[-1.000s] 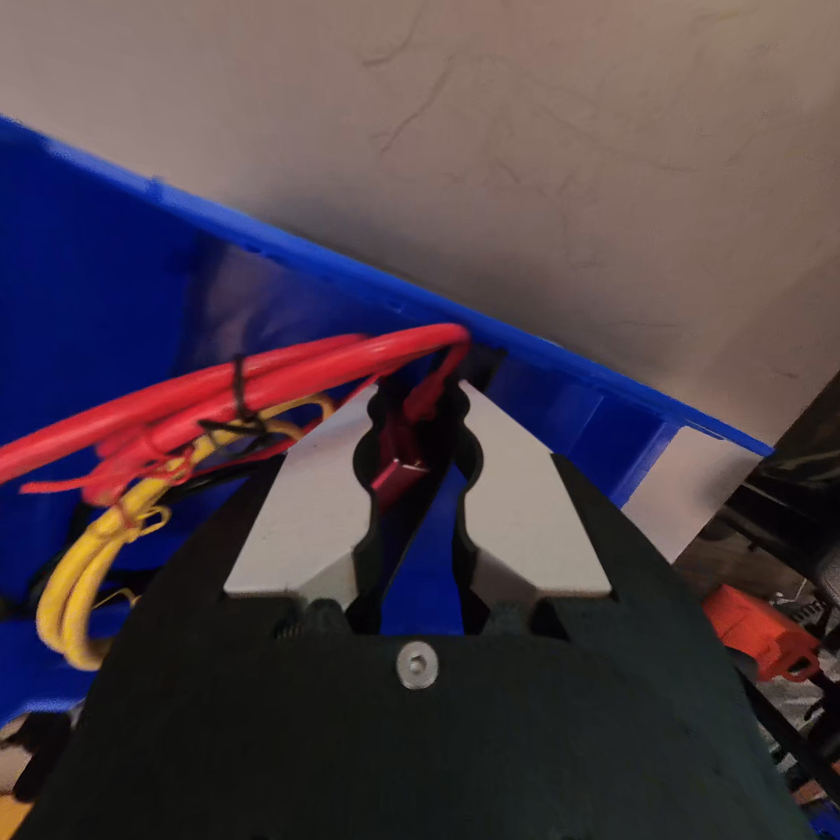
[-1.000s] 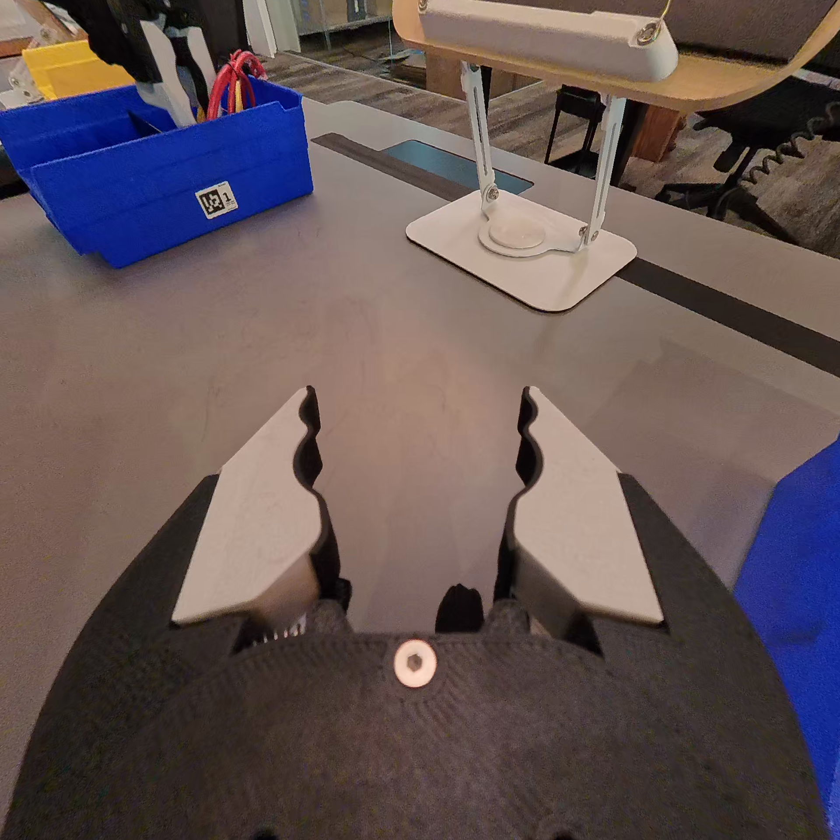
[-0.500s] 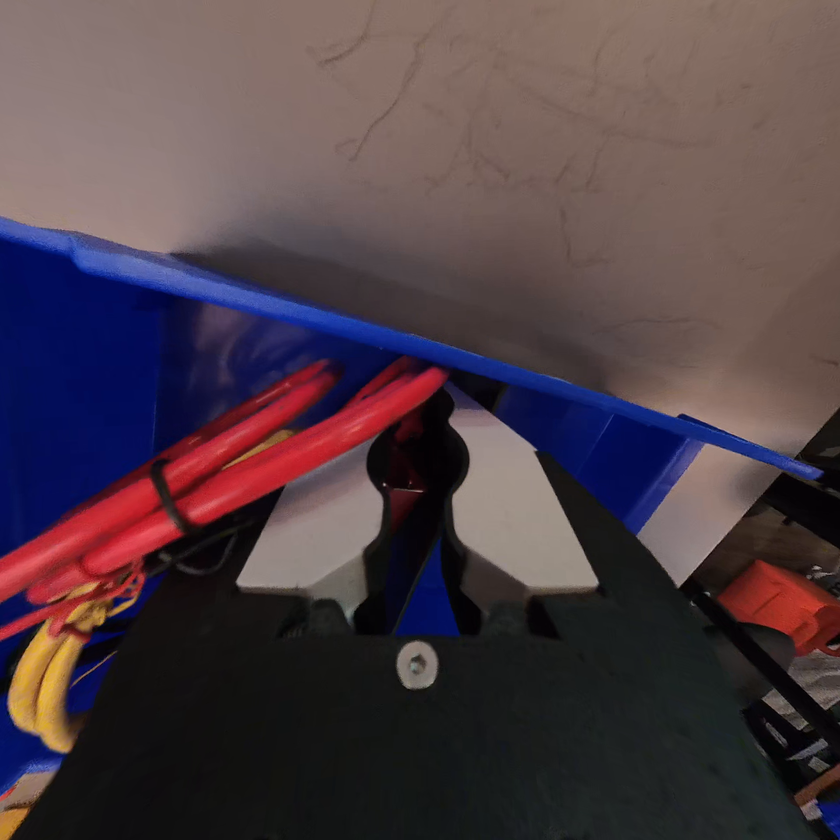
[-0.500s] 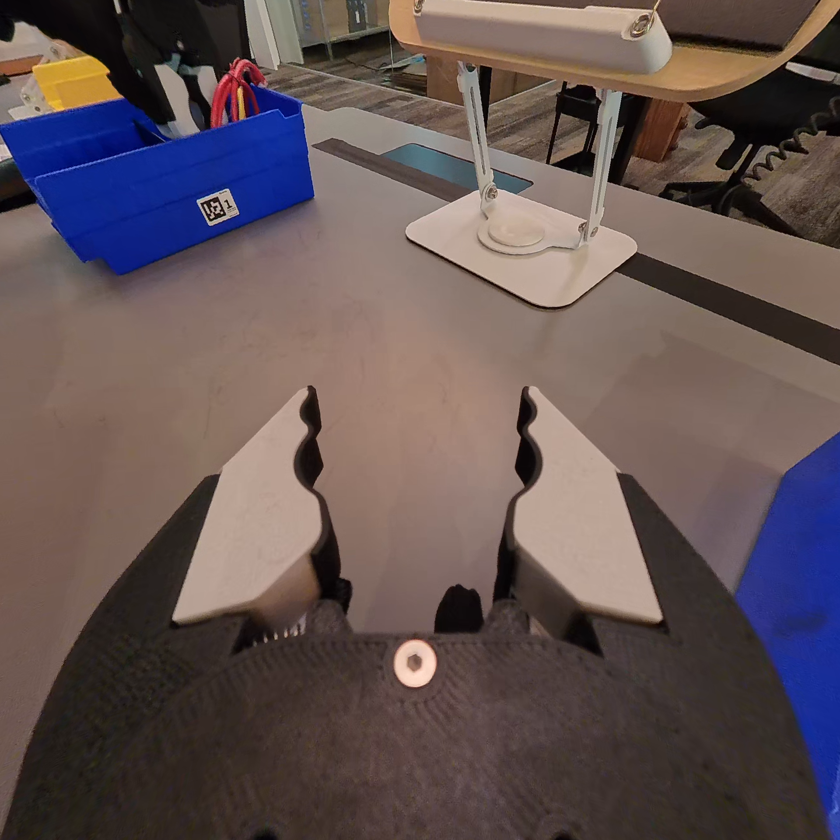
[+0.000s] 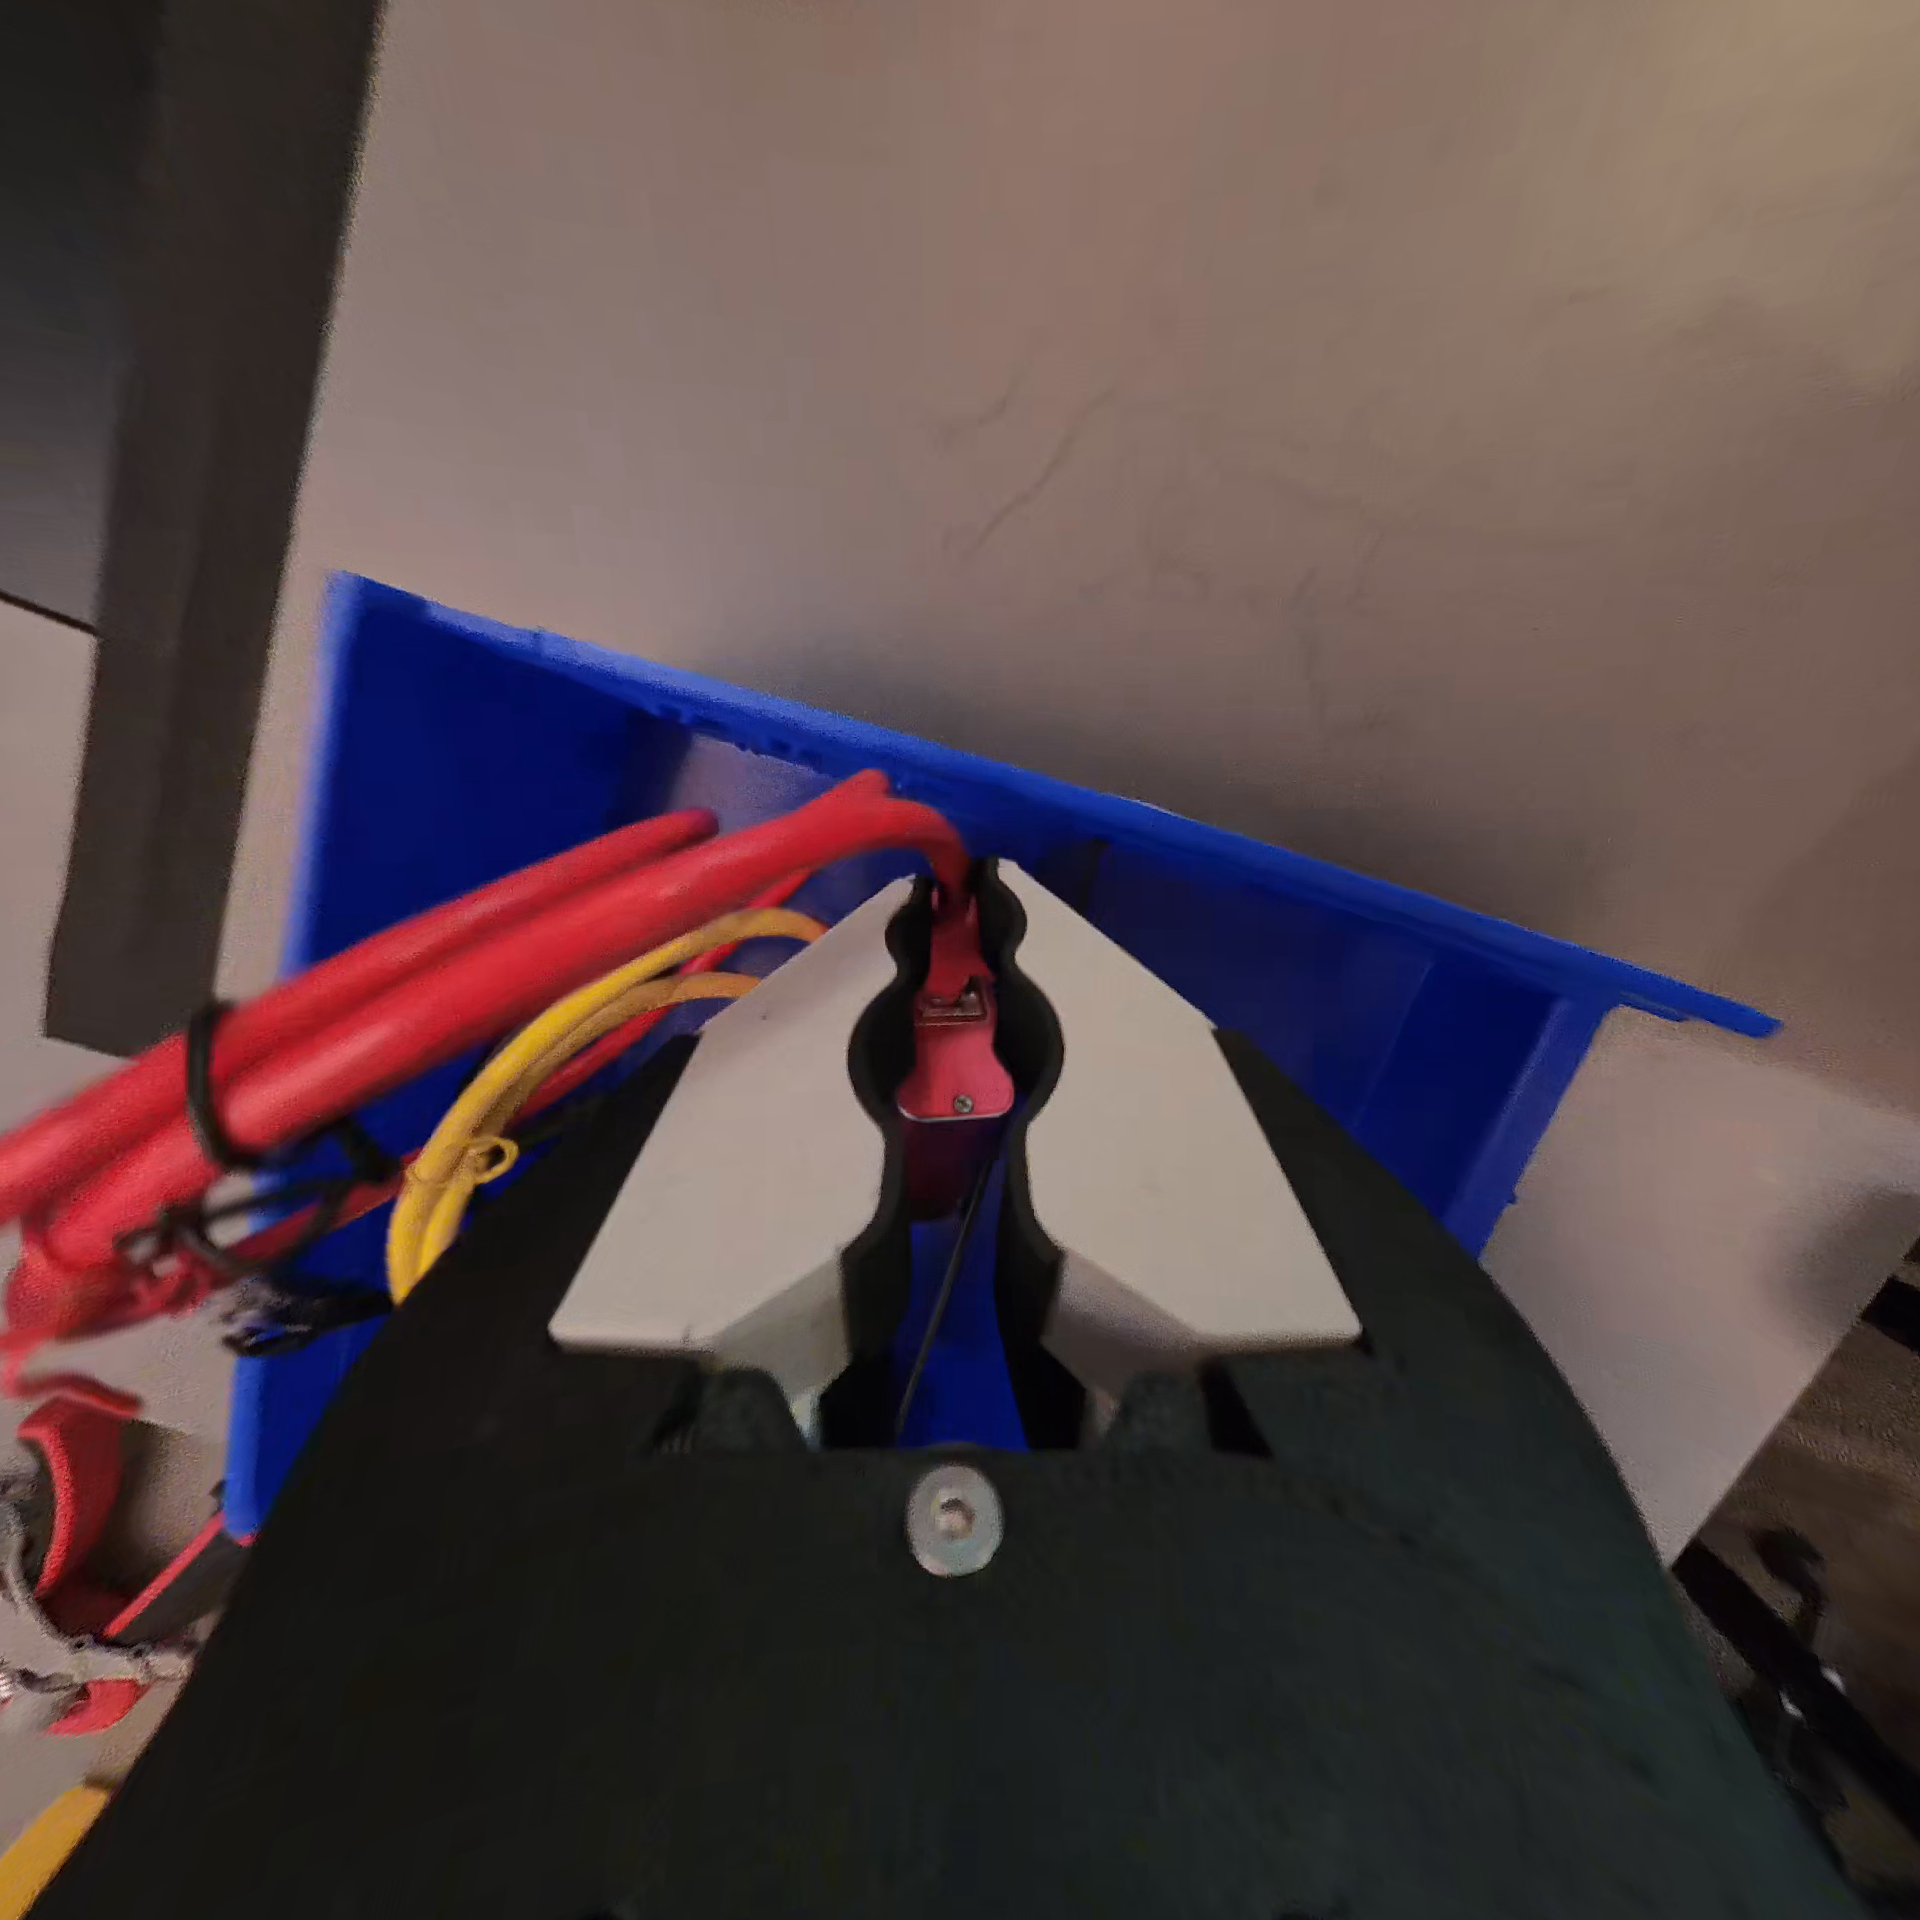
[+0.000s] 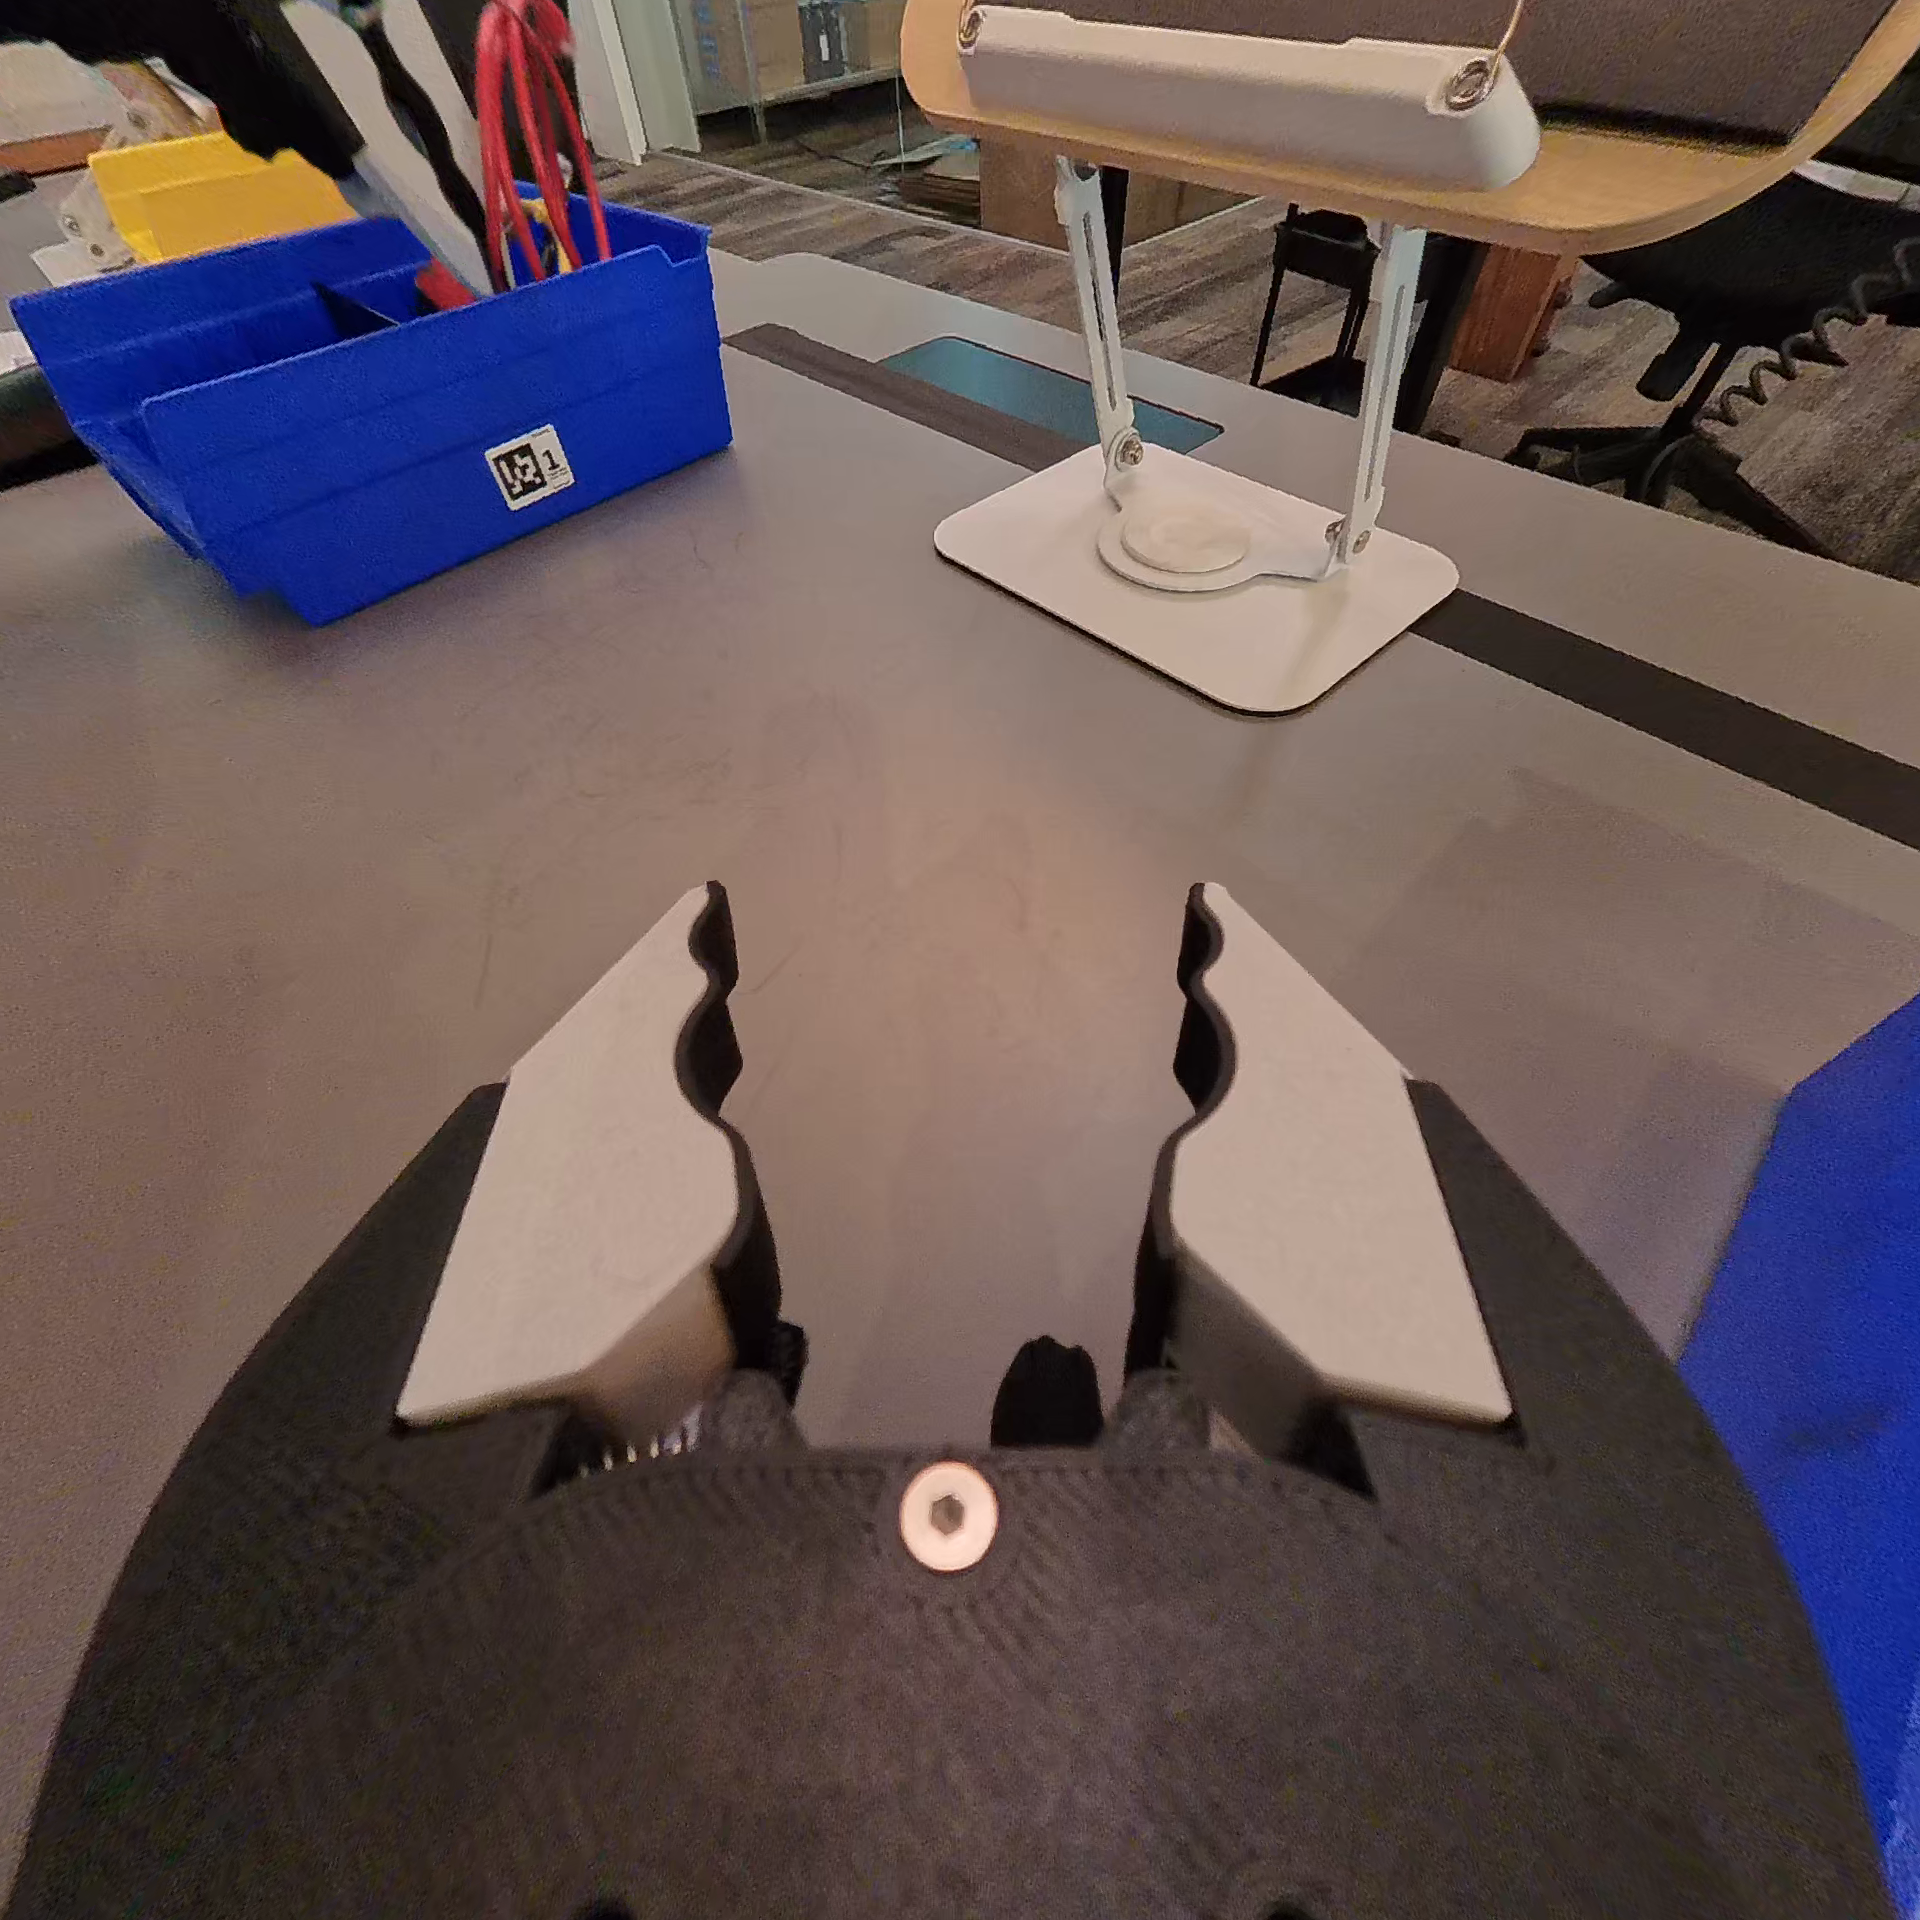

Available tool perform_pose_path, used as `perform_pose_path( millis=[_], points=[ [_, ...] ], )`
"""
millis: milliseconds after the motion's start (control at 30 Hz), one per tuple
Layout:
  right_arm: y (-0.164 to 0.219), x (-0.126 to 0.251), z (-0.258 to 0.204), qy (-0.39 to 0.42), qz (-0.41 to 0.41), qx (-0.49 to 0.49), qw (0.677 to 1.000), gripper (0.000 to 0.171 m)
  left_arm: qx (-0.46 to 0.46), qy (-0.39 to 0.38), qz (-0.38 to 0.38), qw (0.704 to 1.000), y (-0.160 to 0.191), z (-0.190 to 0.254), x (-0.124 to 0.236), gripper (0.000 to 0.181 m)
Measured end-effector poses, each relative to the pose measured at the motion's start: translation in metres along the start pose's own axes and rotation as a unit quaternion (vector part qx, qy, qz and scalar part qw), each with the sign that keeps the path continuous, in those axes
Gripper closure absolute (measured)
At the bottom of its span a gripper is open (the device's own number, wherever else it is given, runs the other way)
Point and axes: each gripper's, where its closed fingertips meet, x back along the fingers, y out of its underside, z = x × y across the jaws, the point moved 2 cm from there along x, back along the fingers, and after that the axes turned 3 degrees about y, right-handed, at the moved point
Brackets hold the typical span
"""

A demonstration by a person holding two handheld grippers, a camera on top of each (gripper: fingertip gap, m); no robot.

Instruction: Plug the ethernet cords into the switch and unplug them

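Observation:
My left gripper (image 5: 954,883) is shut on the plug end of a red ethernet cord (image 5: 951,1049) and holds it above the blue bin (image 5: 1247,862). The cord's red coil (image 5: 499,935) is tied with a black tie and hangs to the left, with a yellow cord (image 5: 488,1091) beside it. In the right wrist view the left gripper (image 6: 416,177) stands over the same bin (image 6: 416,416) at the far left, with red cords (image 6: 530,135) rising from it. My right gripper (image 6: 956,904) is open and empty, low over the grey table (image 6: 727,779). No switch is in view.
A white stand (image 6: 1195,561) with a raised wooden tray stands at the back centre of the table. A yellow bin (image 6: 208,187) sits behind the blue one. Another blue object (image 6: 1829,1299) lies at the right edge. A dark strip (image 6: 1662,707) crosses the table. One gripper's finger ends stand about 45 cm off the other's.
My left gripper has lifted and pulled back, drawing the red cord's plug and coil up out of the blue bin. The right gripper has stayed open and nearly still.

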Motion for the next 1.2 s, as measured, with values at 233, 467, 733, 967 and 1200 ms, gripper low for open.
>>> perform_pose_path(
  millis=[233, 467, 733, 967, 1200],
  points=[
    [-0.001, -0.001, -0.002, -0.004, 0.002, -0.001, 1.000, 0.087, 0.019, -0.043, 0.122, 0.991, -0.024, -0.008, 0.064, 0.177],
    [-0.011, 0.003, -0.009, -0.008, 0.012, 0.001, 1.000, 0.087, 0.050, -0.097, 0.267, 0.957, -0.046, -0.023, 0.139, 0.176],
    [-0.032, 0.018, -0.025, -0.007, 0.026, 0.018, 0.999, 0.087, 0.014, -0.140, 0.354, 0.925, -0.096, -0.001, 0.219, 0.176],
    [-0.057, 0.025, -0.053, -0.012, 0.047, 0.036, 0.998, 0.084, -0.055, -0.133, 0.378, 0.915, -0.186, 0.072, 0.236, 0.176],
    [-0.087, 0.027, -0.081, -0.013, 0.077, 0.055, 0.995, 0.076, -0.062, -0.019, 0.411, 0.909, -0.267, 0.145, 0.168, 0.175]
  ],
)
